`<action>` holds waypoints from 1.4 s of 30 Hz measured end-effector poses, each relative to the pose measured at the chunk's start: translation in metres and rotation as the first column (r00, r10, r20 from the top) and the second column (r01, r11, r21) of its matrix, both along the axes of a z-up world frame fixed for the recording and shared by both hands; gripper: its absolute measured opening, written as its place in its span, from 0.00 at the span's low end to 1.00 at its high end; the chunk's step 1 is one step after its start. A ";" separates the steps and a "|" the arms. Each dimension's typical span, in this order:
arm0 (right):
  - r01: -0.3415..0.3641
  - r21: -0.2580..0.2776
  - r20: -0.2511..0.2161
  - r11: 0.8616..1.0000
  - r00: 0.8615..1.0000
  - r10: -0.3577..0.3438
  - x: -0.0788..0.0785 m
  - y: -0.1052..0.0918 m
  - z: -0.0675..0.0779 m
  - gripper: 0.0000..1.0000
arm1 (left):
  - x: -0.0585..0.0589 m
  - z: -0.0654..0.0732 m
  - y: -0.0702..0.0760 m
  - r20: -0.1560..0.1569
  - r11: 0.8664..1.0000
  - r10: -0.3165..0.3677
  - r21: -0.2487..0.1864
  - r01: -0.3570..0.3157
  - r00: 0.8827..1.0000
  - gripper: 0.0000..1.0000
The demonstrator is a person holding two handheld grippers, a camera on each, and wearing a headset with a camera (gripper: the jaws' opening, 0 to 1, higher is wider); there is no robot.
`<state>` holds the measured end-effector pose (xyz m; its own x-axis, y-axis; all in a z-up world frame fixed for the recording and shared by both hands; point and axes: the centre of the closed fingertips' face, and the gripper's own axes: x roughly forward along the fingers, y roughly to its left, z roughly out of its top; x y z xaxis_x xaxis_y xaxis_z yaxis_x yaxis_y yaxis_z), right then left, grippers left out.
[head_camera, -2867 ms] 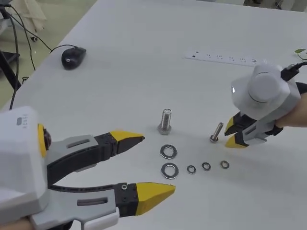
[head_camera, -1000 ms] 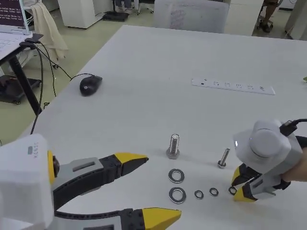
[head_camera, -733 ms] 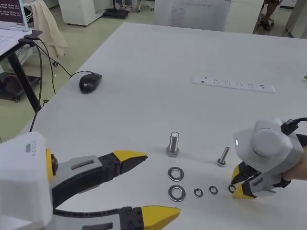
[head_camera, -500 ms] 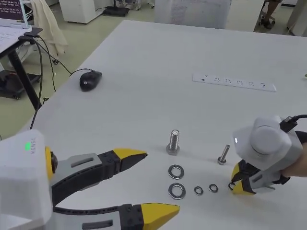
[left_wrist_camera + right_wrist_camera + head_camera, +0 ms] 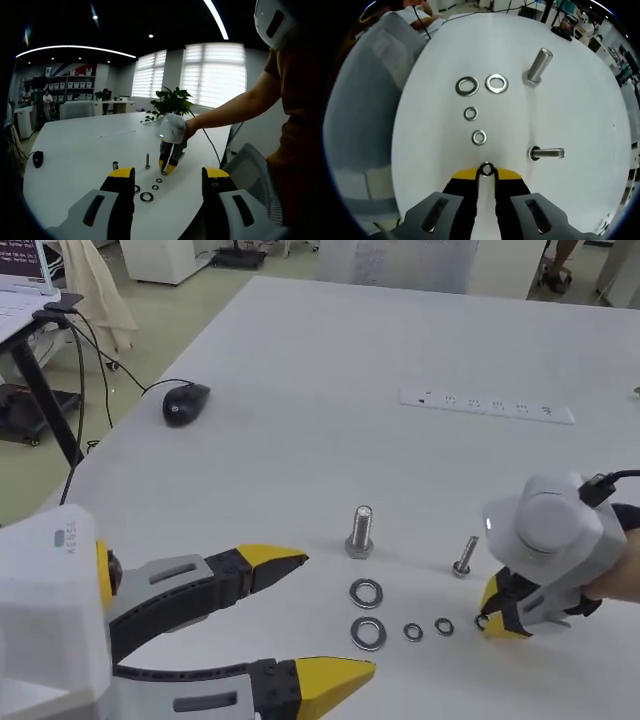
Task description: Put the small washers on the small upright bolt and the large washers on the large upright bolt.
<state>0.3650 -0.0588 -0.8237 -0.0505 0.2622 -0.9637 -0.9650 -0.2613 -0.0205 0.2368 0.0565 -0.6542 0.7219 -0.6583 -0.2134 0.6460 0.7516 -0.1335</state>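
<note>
Since your right gripper point(image 5: 487, 175) pinches a small washer point(image 5: 482, 169), lift it onto the small bolt point(image 5: 549, 153); left gripper point(image 5: 335, 615) open.

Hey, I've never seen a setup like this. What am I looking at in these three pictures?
No robot here: a person holds a two-jaw gripper in each hand. One picture comes from a headset camera looking down at the white table; the two round ones come from cameras riding on the grippers. On the table stand a large bolt and a small bolt, with two large washers and two small washers lying nearby, plus a mouse and power strip farther off. The left gripper is open and empty. The right gripper pinches a third small washer between its jaws.
</note>
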 end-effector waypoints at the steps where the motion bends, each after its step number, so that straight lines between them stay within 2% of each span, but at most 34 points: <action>1: 0.003 0.005 0.000 1.000 1.000 -0.003 0.000 0.001 0.002 0.11 | 0.000 0.000 0.000 -0.002 1.000 0.000 -0.001 0.000 1.000 0.53; 8: 0.008 0.009 0.008 1.000 1.000 -0.008 0.002 -0.001 0.015 0.11 | 0.001 -0.004 -0.001 -0.012 1.000 -0.004 0.006 0.004 1.000 0.53; 19: 0.013 0.035 0.050 0.999 0.999 -0.015 0.013 0.003 0.039 0.12 | 0.002 -0.004 -0.004 -0.008 1.000 -0.017 -0.006 0.017 1.000 0.53; 25: 0.039 0.063 0.084 0.997 0.995 -0.045 0.029 0.010 0.058 0.12 | 0.002 -0.006 -0.006 -0.014 1.000 -0.029 -0.005 0.029 0.999 0.53; 31: 0.049 0.074 0.115 0.996 0.992 -0.057 0.040 0.016 0.070 0.12 | 0.004 -0.006 -0.006 -0.010 0.999 -0.037 -0.011 0.037 0.999 0.53; 35: 0.050 0.076 0.130 0.996 0.990 -0.060 0.050 0.021 0.071 0.12 | 0.005 -0.006 -0.005 -0.011 0.999 -0.039 -0.013 0.039 0.999 0.53; 42: 0.034 0.060 0.128 0.998 0.991 -0.042 0.051 0.031 0.069 0.12 | 0.007 -0.006 -0.003 -0.015 0.999 -0.037 -0.011 0.037 0.999 0.53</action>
